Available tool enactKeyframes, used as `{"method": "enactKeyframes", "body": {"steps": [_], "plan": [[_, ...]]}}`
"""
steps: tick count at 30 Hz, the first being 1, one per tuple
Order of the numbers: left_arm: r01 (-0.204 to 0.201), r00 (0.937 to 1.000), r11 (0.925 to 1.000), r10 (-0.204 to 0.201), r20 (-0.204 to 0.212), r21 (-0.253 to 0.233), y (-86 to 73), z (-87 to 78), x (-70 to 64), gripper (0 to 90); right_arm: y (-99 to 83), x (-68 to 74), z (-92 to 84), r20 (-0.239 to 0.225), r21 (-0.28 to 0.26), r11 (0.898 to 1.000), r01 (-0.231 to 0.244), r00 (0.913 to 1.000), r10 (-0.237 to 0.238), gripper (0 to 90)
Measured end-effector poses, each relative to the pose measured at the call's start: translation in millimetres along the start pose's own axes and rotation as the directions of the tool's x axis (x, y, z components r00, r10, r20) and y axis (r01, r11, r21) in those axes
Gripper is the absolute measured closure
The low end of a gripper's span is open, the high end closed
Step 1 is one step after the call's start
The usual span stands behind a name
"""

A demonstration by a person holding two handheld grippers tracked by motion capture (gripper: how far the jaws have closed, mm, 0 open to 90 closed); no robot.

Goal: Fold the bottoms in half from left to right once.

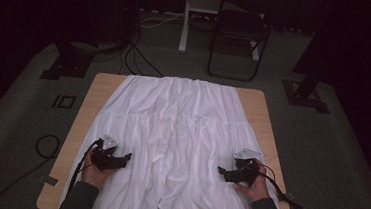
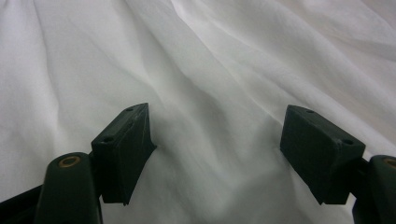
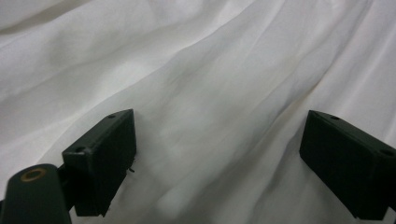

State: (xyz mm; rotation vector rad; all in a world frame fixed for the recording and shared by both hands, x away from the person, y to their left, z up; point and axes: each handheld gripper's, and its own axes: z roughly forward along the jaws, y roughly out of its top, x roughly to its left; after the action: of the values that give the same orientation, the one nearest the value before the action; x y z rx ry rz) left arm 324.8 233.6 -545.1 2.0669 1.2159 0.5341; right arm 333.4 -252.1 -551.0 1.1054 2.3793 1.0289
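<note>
A white garment [image 1: 176, 139], apparently a gathered skirt or similar pleated piece, lies spread flat over a wooden surface [image 1: 265, 116], covering most of it and leaving bare strips of wood along the left and right edges. The fabric runs from the far edge toward the person, with lengthwise creases down the middle and a faint crosswise seam about halfway. The left gripper [image 1: 119, 159] sits over the near-left part of the cloth and the right gripper [image 1: 228, 174] over the near-right part, each pointing inward toward the centre line, so that the two mirror one another across the garment. This symmetric placement suggests preparation for a paired grasp, probably to lift, smooth or fold the near half evenly. In the left gripper view the jaws stand wide apart with rumpled cloth [image 2: 210, 116] between and beneath them, none of it pinched; the right gripper view shows the same, the jaws spread wide above a diagonal ridge of fabric [image 3: 219, 107]. Whether the jaw tips touch the cloth cannot be told. The hands [image 1: 253, 186] hold the grippers low and near the surface, a posture suited to closing on a thin layer without dragging it.
</note>
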Motion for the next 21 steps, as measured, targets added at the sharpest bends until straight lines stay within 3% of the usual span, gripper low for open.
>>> {"method": "enactKeyframes", "body": {"steps": [8,10,14,16,19,21], "plan": [[0.021,0.9996,0.9998,-0.021,-0.021,-0.003,1.4,1.1,-1.8,26.2,0.7,-0.5,0.8,-0.011,0.0,1.0,0.01,0.9999,-0.01,10.2],[0.018,0.9996,0.9998,-0.018,-0.019,-0.006,2.0,-1.1,-0.1,35.1,0.6,-0.5,0.7,-0.009,0.0,1.0,0.01,0.9999,-0.01,10.4],[0.012,0.9991,0.9979,-0.015,-0.041,-0.064,6.0,-21.6,6.9,38.7,0.5,-0.3,0.7,-0.007,0.0,1.0,0.008,0.9999,-0.008,10.5],[0.029,0.9982,0.9965,-0.033,-0.051,-0.078,5.0,-35.2,15.9,38.8,0.3,0.0,0.4,-0.005,0.0,1.0,0.006,1.0,-0.006,10.7],[0.063,0.9914,0.9958,-0.07,-0.111,-0.067,-5.9,-50.1,35.0,38.8,-0.1,0.4,-0.2,-0.001,0.0,1.0,0.003,1.0,-0.003,10.9],[0.127,0.9808,0.9899,-0.135,-0.141,-0.063,-17.3,-57.2,50.0,37.0,-0.4,0.6,-0.2,0.0,-0.002,1.0,0.001,1.0,-0.001,10.9]]}}
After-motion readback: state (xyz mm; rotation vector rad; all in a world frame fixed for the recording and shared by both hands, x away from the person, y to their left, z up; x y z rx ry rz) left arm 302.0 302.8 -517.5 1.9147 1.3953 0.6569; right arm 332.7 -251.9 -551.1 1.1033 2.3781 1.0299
